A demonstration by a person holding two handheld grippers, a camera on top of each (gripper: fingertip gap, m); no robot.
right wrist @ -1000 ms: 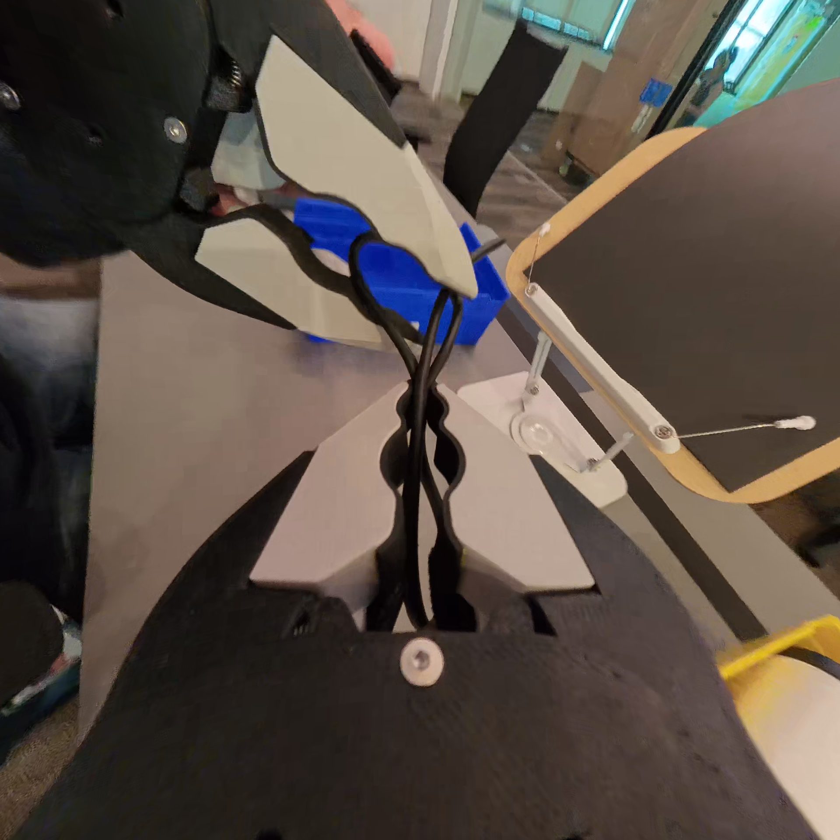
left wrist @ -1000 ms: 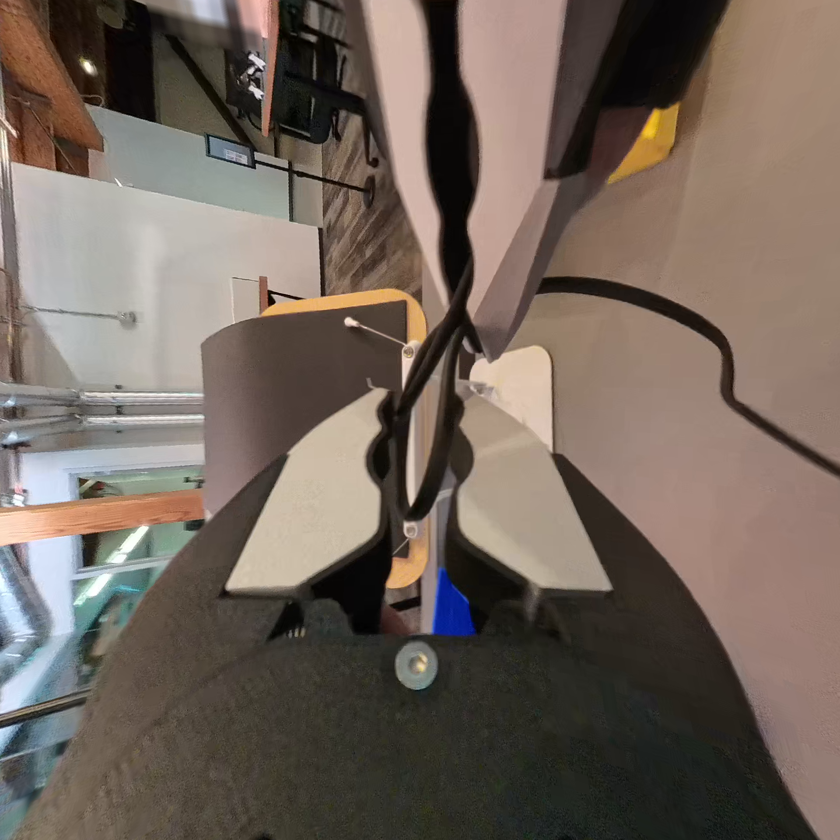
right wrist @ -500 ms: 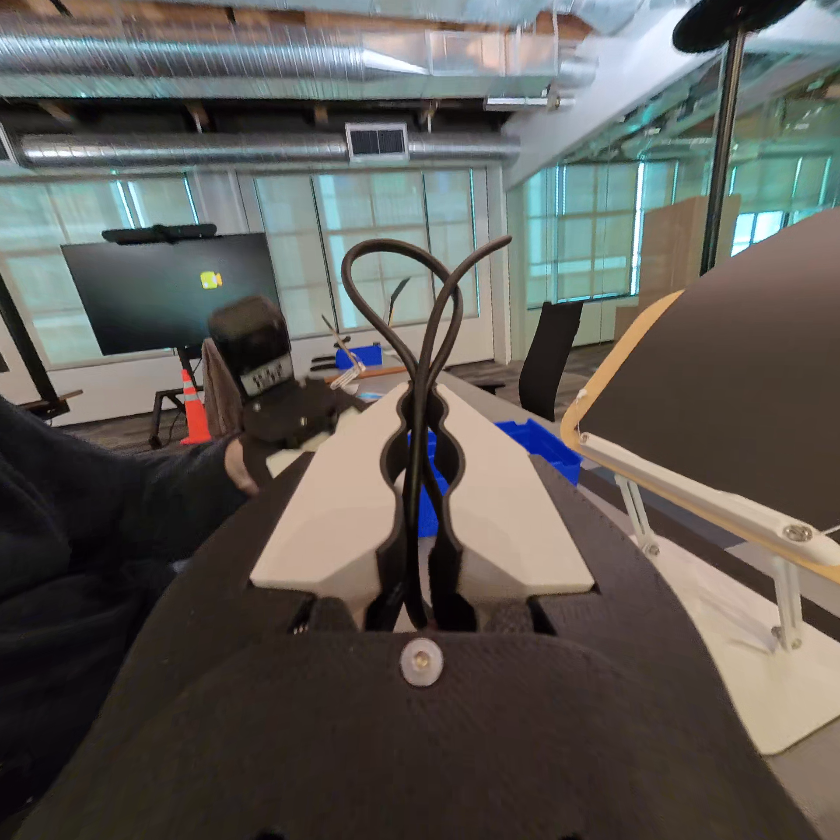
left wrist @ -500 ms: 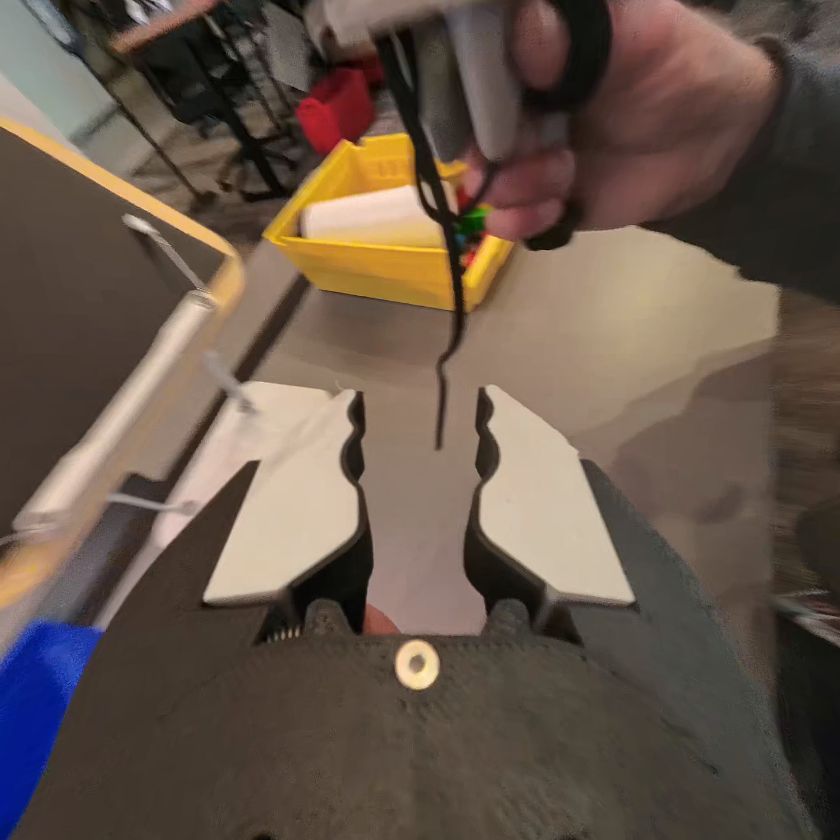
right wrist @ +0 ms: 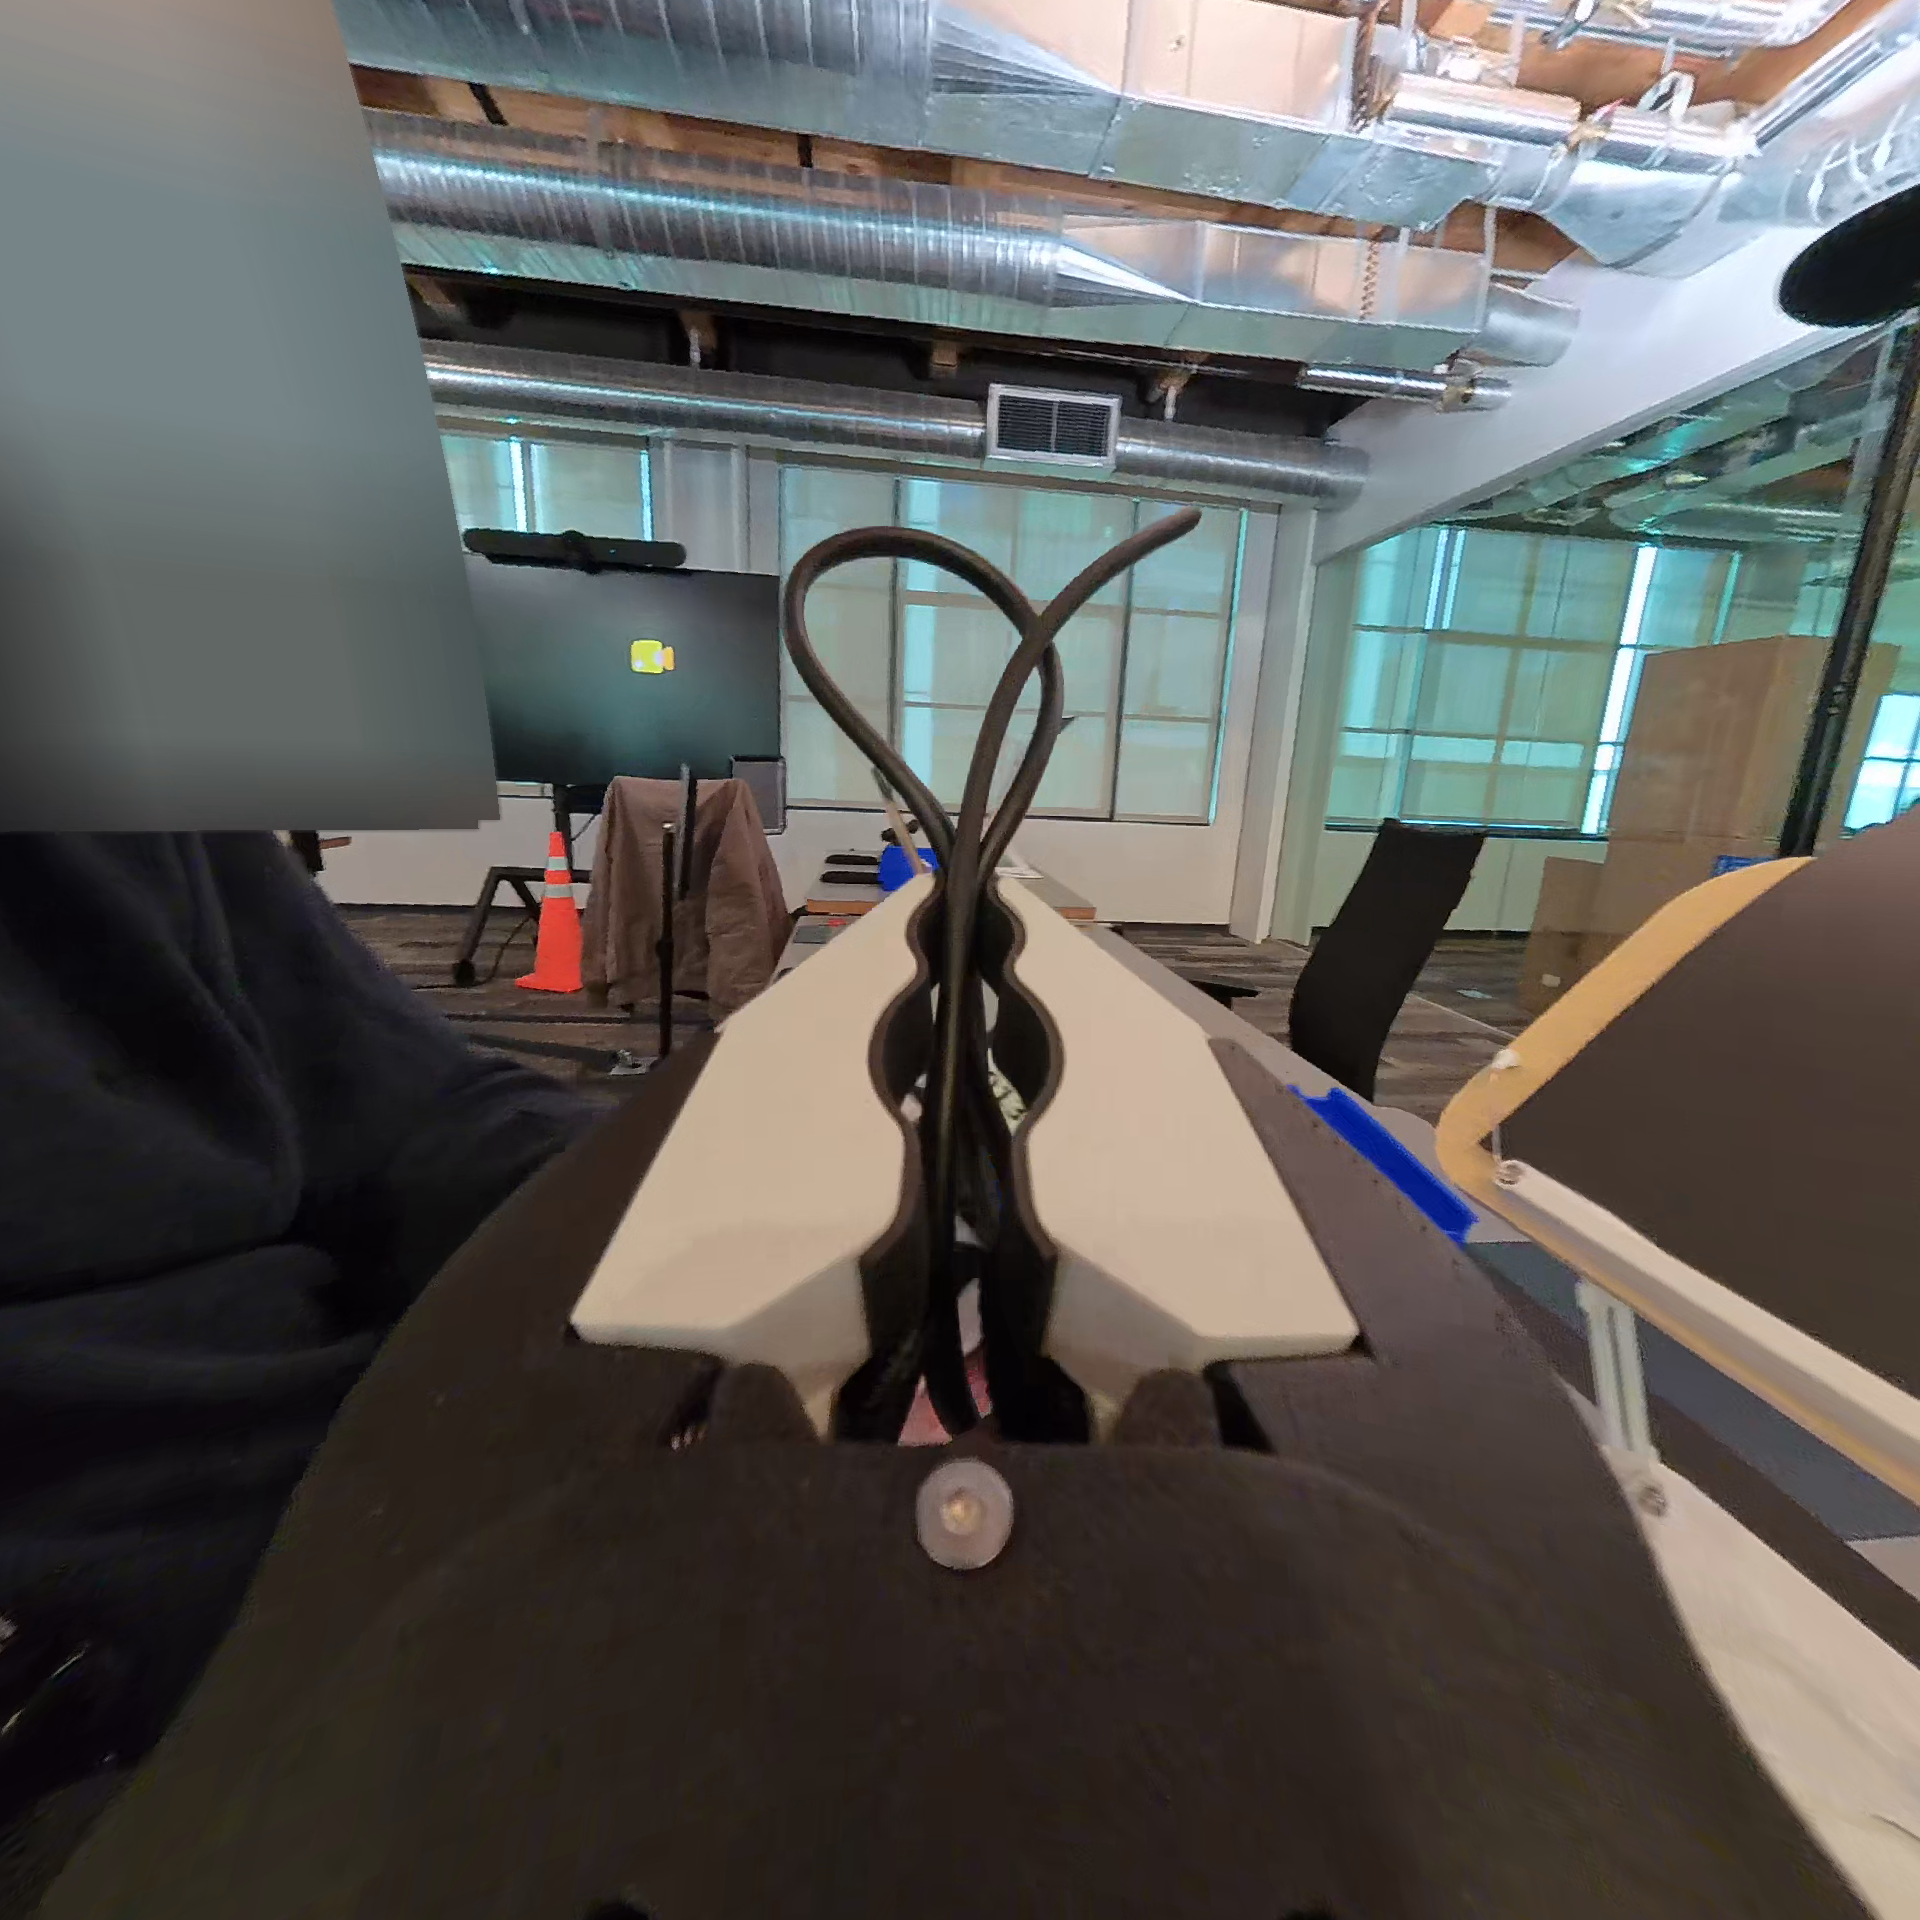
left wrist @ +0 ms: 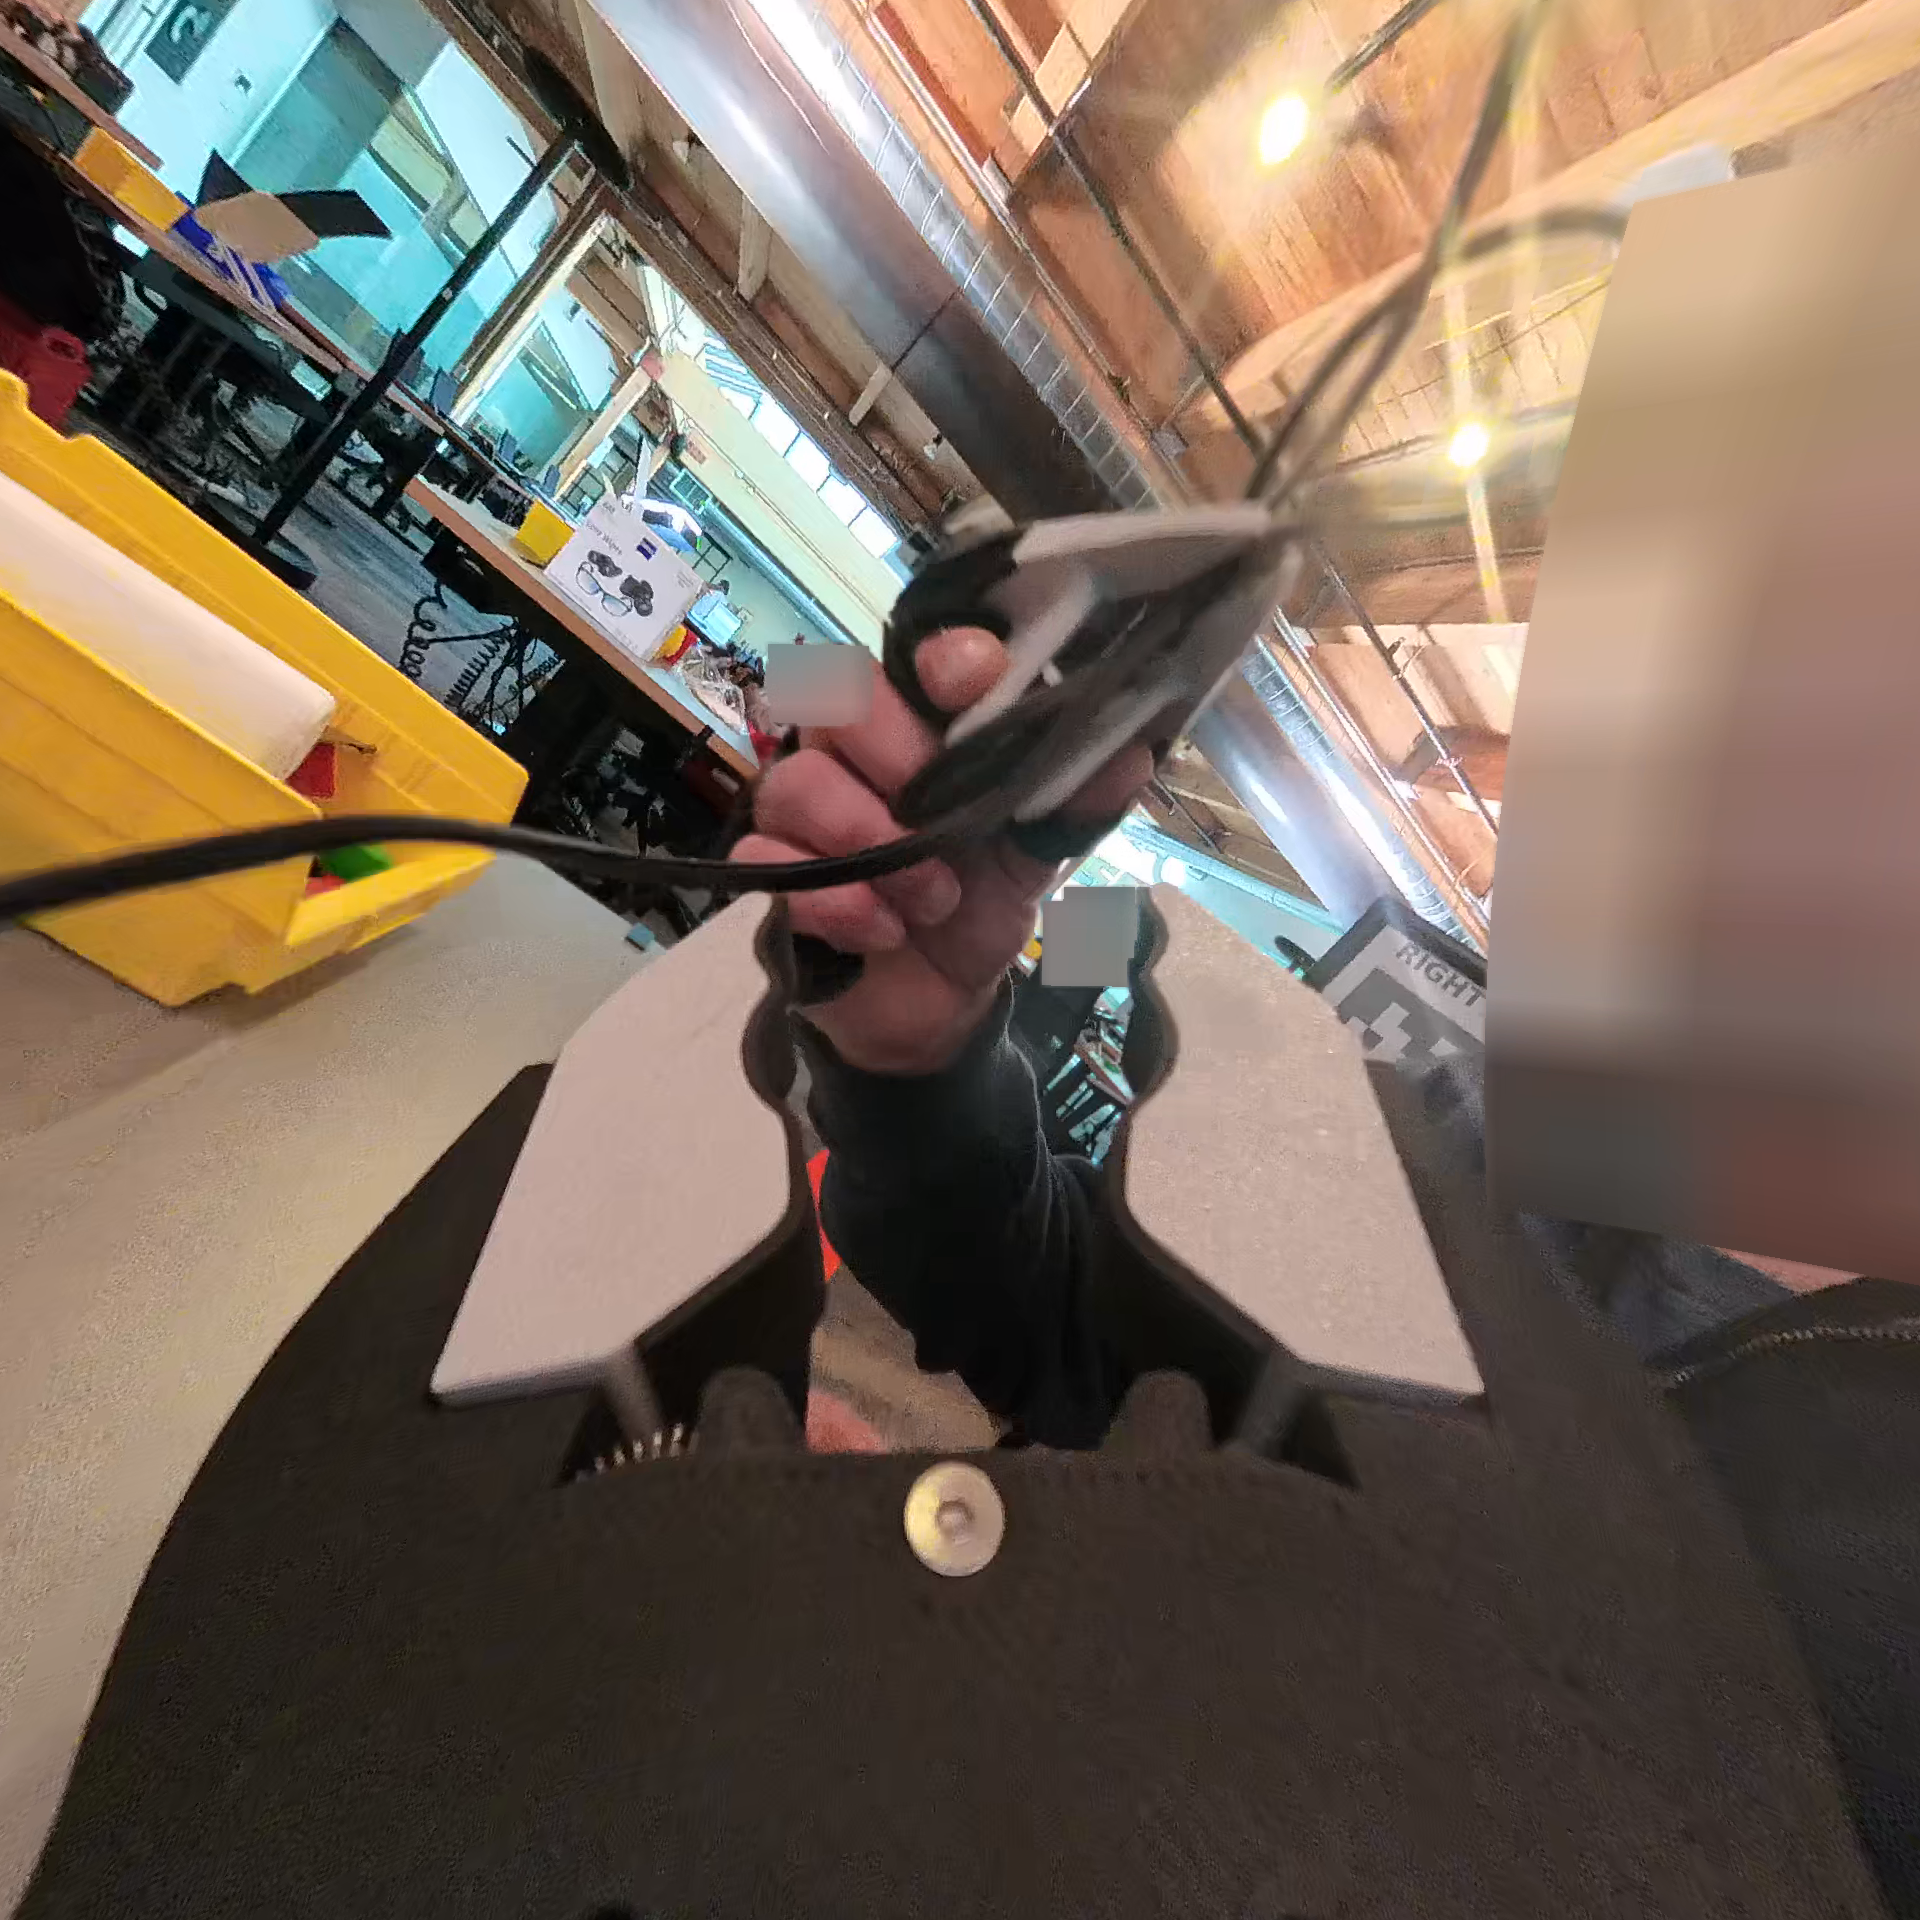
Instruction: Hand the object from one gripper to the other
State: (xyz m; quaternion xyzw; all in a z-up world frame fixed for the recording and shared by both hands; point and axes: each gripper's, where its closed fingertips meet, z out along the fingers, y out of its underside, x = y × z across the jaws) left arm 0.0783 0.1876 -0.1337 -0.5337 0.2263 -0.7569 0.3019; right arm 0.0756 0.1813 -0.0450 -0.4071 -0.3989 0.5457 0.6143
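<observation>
Right wrist view showed one black cable [right wrist: 961,935] looped upward, clamped in the right gripper [right wrist: 961,914], as half a second before. Left gripper [left wrist: 961,977] stayed empty, fingers apart, now tilted toward the ceiling.

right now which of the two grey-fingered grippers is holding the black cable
The right gripper: its fingers are shut on the looped black cable. The left gripper stands open with nothing between its fingers.
</observation>
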